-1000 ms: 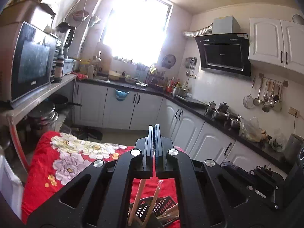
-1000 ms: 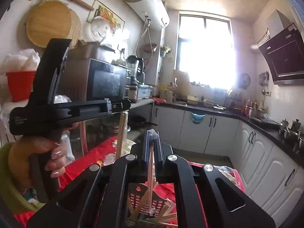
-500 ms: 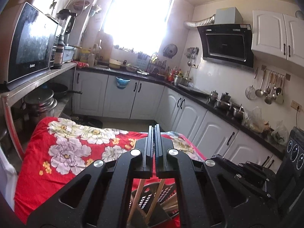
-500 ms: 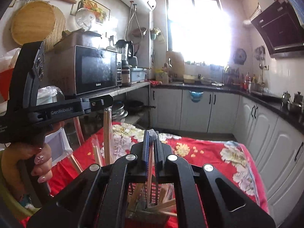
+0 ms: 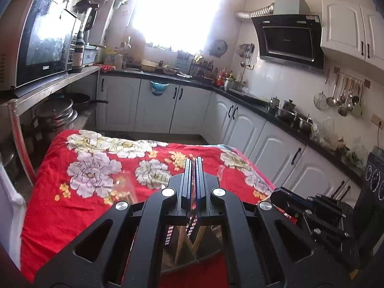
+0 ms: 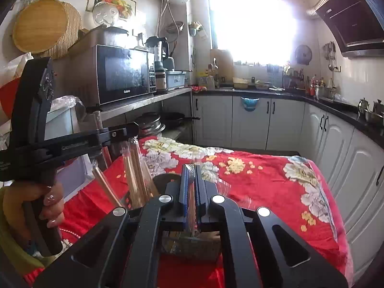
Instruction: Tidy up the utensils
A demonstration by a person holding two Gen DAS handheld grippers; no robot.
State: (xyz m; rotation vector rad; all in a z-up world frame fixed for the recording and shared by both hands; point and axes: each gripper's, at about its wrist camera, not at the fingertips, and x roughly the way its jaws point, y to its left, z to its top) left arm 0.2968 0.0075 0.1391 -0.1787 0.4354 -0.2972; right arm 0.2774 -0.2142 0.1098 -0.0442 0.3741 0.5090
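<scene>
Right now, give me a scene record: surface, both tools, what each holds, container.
surface: table under a red floral cloth
left tool: shut on a clear-wrapped chopstick pack hanging below it
right tool: shut on a wrapped chopstick pack
container: dark mesh utensil basket below both tools, holding wooden chopsticks
left hand: grips the left tool's handle, seen in the right wrist view
</scene>
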